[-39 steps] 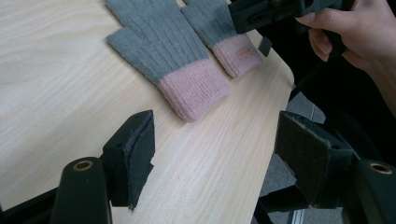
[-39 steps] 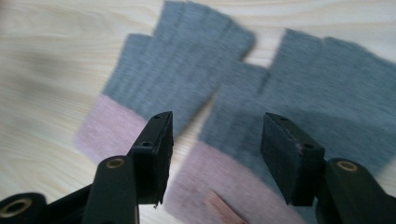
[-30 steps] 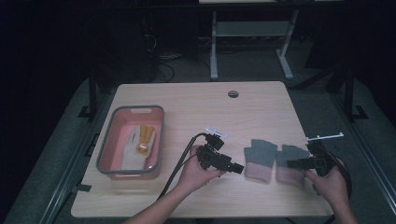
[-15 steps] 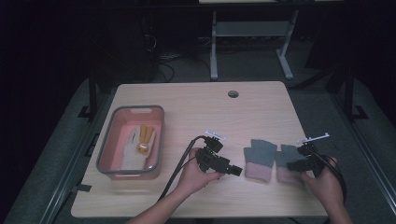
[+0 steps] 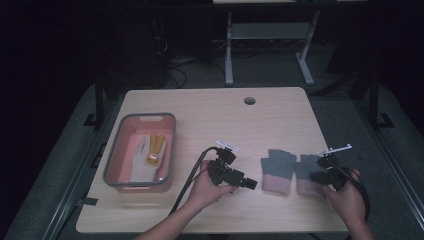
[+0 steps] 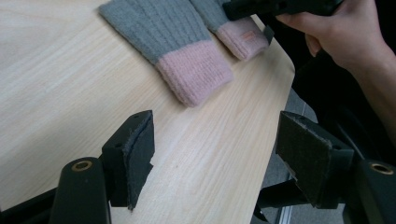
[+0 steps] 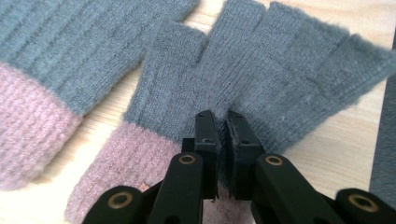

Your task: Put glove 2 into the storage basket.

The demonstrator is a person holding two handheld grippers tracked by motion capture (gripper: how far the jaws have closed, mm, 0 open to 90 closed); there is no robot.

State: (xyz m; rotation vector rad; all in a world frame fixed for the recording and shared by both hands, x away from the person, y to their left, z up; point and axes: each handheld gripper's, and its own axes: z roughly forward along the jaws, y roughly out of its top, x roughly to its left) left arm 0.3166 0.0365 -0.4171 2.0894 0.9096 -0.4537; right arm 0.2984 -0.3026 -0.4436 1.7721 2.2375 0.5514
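My grip on the glove might slip

On the table point(image 5: 210, 115), the tub point(image 5: 116, 150) sits far to my left, so I have a long way to carry. My right gripper point(image 7: 222, 122) has just squeezed tight on a small fold of the right glove point(image 7: 261, 79), near its pink cuff; it could slide out or drag the other glove point(image 5: 278, 167) just beside it. My left gripper point(image 6: 215, 154) is wide open, holding nothing.
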